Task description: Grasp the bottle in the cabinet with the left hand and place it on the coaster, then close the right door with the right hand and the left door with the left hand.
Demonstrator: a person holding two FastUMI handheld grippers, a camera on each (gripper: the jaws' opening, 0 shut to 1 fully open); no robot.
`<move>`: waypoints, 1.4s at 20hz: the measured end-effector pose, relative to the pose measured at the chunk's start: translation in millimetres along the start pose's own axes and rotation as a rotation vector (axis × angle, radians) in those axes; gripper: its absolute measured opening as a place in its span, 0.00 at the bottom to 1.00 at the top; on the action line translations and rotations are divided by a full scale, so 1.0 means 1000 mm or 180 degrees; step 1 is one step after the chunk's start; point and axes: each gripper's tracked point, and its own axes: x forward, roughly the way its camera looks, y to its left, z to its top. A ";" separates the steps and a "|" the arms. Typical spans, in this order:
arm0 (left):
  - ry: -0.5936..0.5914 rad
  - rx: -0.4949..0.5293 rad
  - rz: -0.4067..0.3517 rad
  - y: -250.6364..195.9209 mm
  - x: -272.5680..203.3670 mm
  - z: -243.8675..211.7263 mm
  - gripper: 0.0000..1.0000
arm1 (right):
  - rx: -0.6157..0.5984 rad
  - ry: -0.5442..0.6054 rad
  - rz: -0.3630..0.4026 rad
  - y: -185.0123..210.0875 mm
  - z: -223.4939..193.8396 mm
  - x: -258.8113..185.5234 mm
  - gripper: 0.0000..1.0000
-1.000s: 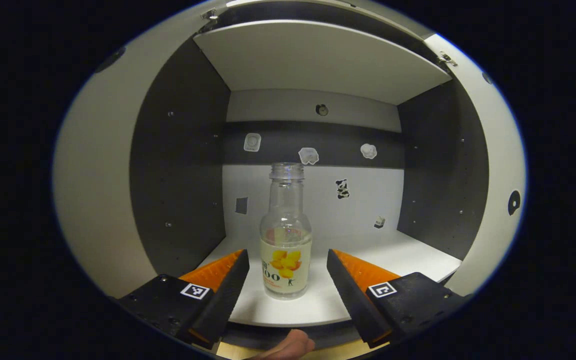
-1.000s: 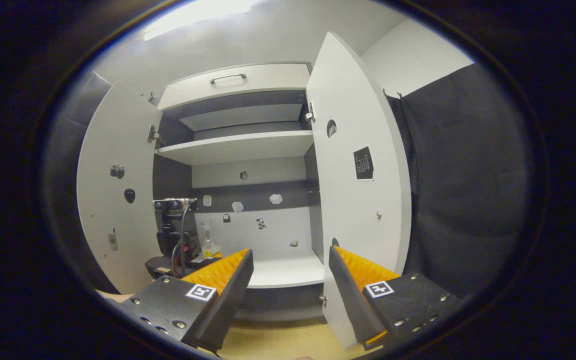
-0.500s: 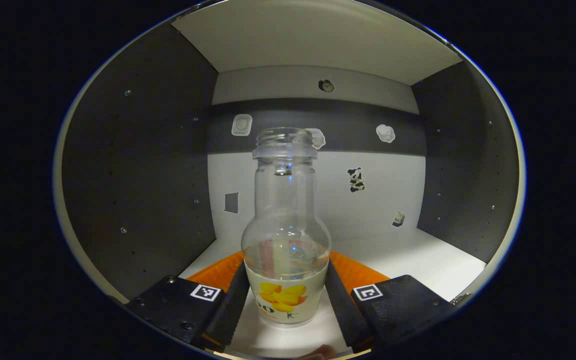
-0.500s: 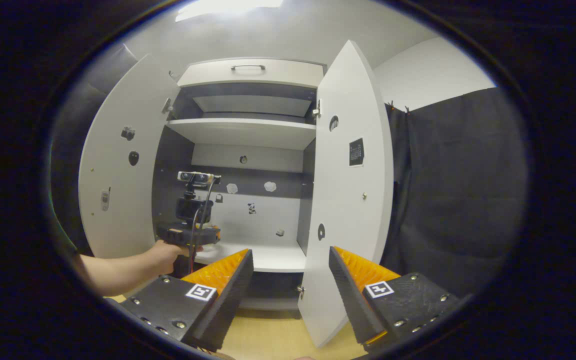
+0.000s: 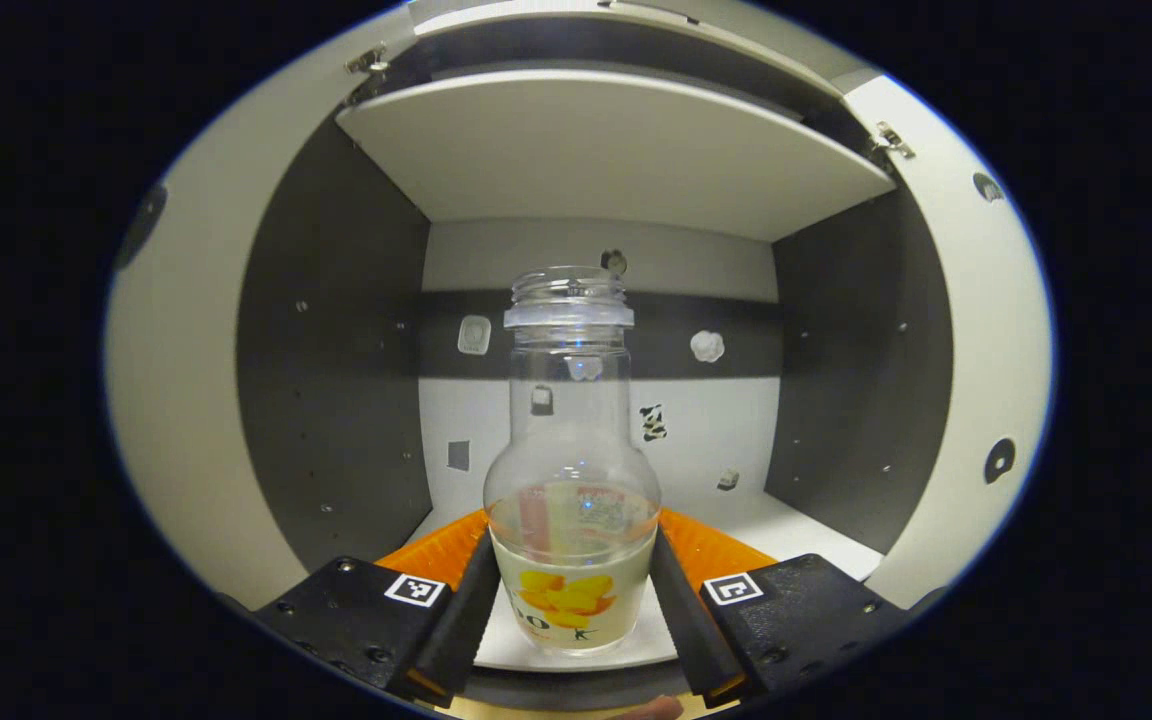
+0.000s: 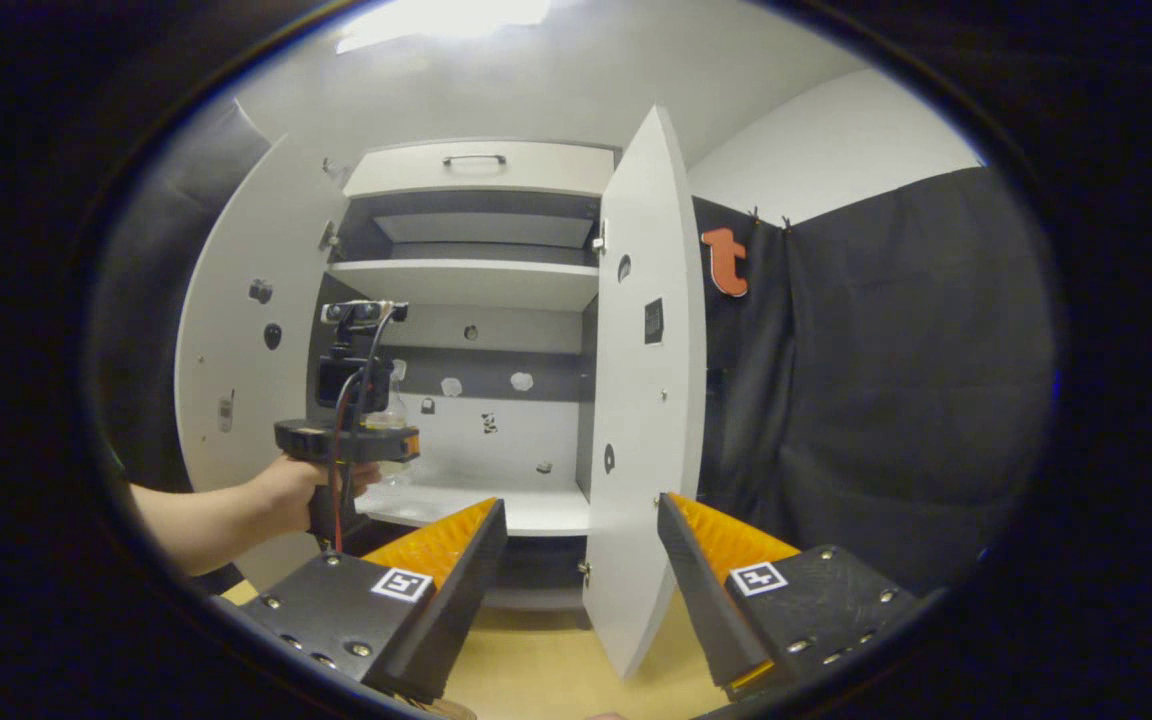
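Cabinet (image 6: 481,165): both doors open, right door (image 6: 644,400) edge-on vs 0.5 s ago. Left gripper (image 5: 573,590) clamped on bottle (image 5: 572,470), both fingers pressing its lower body; pulled back since, bottle at shelf (image 5: 796,520) front edge, upright. Right gripper (image 6: 581,560) open, holding nothing. Label: yellow fruit art, text partly hidden, unreadable.
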 end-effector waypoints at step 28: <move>0.0101 0.0026 -0.0892 -0.079 -0.261 -0.196 0.79 | 0.0366 0.0043 -0.0284 -0.080 -0.086 -0.122 0.93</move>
